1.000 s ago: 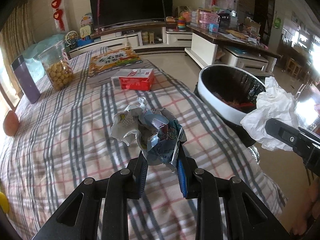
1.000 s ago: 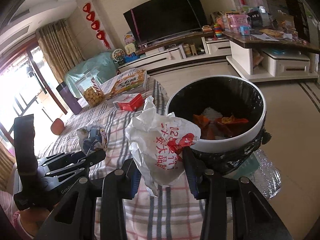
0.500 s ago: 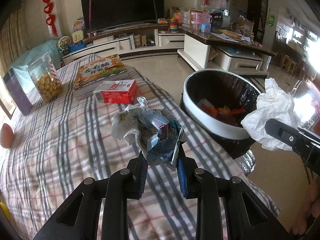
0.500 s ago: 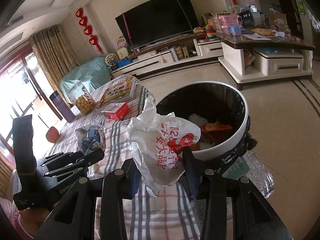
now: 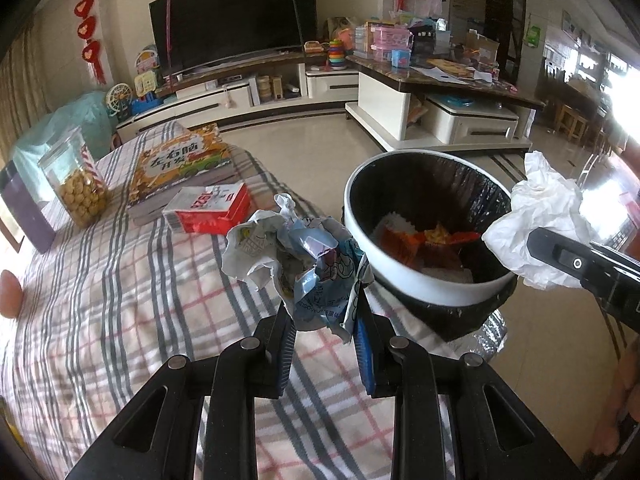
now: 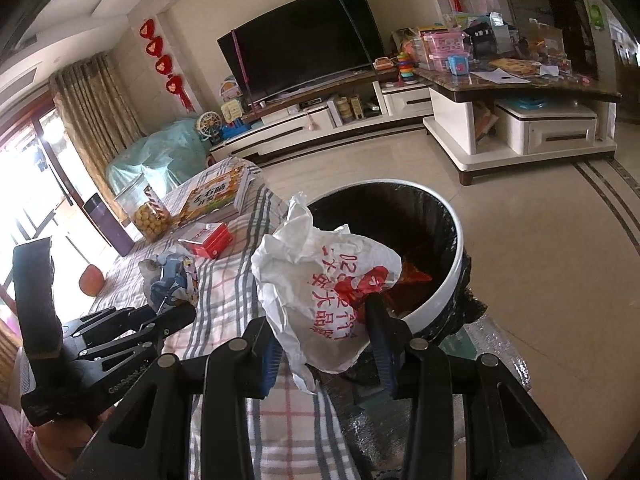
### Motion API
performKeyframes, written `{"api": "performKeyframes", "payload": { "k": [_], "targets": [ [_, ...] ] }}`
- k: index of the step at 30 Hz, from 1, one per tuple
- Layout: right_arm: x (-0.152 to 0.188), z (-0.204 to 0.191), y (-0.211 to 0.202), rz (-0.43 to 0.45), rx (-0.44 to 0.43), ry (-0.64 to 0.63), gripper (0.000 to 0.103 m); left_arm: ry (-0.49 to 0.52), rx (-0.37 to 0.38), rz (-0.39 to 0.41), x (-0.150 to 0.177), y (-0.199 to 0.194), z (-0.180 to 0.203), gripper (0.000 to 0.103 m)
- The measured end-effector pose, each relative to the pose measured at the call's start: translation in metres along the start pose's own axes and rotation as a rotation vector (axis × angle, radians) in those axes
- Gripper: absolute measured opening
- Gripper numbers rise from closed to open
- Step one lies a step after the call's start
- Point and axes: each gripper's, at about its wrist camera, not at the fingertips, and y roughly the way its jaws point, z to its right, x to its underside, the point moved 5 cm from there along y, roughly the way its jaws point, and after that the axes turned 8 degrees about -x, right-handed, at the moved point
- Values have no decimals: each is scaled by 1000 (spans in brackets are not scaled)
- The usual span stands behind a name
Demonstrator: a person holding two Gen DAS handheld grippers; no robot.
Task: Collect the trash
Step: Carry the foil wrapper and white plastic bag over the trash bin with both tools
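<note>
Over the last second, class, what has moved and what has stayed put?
Both hand-held grippers carried their trash toward the bin: the left with the crumpled wrapper, the right with the white bag. The bin looms closer. Both grips stayed shut; the red box and cookie jar stayed put.

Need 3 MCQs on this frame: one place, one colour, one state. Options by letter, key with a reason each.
1. Where is the trash bin?
A. on the table
B. on the floor beside the table
C. under the TV

2. What colour is the bin's rim?
A. white
B. green
C. red

3. What state is the left gripper in?
A. open, empty
B. shut on a crumpled wrapper
C. out of view

Key: B, the bin stands off the checked tablecloth edge; A, a white band rings the black liner; B, both fingers pinch the wrapper.
</note>
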Motion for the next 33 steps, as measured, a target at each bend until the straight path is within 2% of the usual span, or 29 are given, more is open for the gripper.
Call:
{"api": "performKeyframes", "payload": {
  "k": [13,26,33],
  "targets": [
    [-10,10,8,-18,13,-2,39,18,9,-2,-8,9,11,25],
    [-30,29,27,-70,16,-4,40,63,16,7,-42,34,31,25],
    [-36,39,35,-104,1,22,41,91,31,-20,-52,53,45,26]
  ]
}}
